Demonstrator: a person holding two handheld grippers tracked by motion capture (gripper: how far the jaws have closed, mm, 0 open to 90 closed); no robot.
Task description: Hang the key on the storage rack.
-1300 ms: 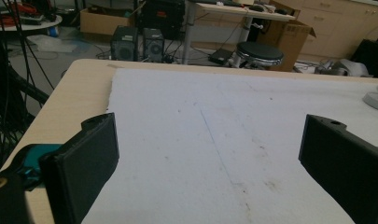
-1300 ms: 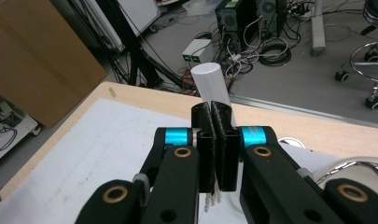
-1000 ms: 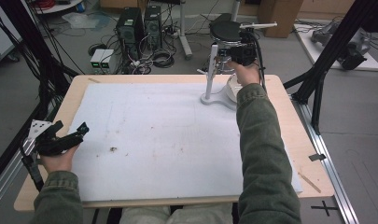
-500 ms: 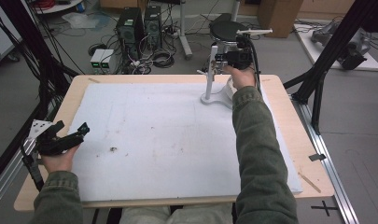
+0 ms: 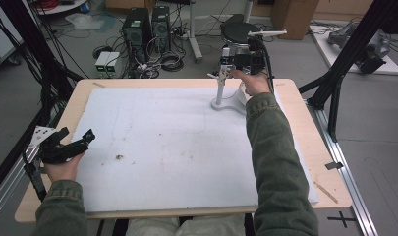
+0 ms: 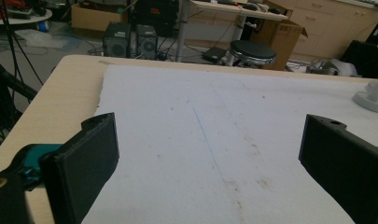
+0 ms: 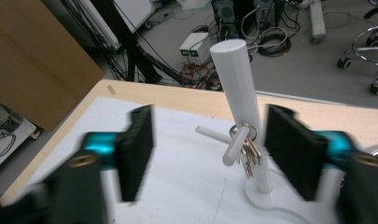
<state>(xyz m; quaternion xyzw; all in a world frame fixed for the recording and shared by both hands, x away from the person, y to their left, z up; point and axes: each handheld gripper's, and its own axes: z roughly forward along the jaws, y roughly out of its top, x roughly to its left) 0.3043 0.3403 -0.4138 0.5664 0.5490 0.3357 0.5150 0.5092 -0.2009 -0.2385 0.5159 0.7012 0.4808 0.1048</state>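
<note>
One white peg stand at the upper right of the high view, with one post and two side pegs; one bunch of keys hangs on it, mid-frame in the right gripper view. One white mat, one table, two grippers, two computer towers at the top

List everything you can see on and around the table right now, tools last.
White mat: one, white, covers most of the table.
Table: one, light wood.
Peg stand: one, white, far right part of the mat.
Keys: one bunch, silver, hanging on a stand peg.
Computer towers: two, black, floor beyond the table.
Stool: one, black seat, floor beyond.
Left tool: black jaws open, over the mat's left edge.
Right tool: black jaws open, either side of the stand.
</note>
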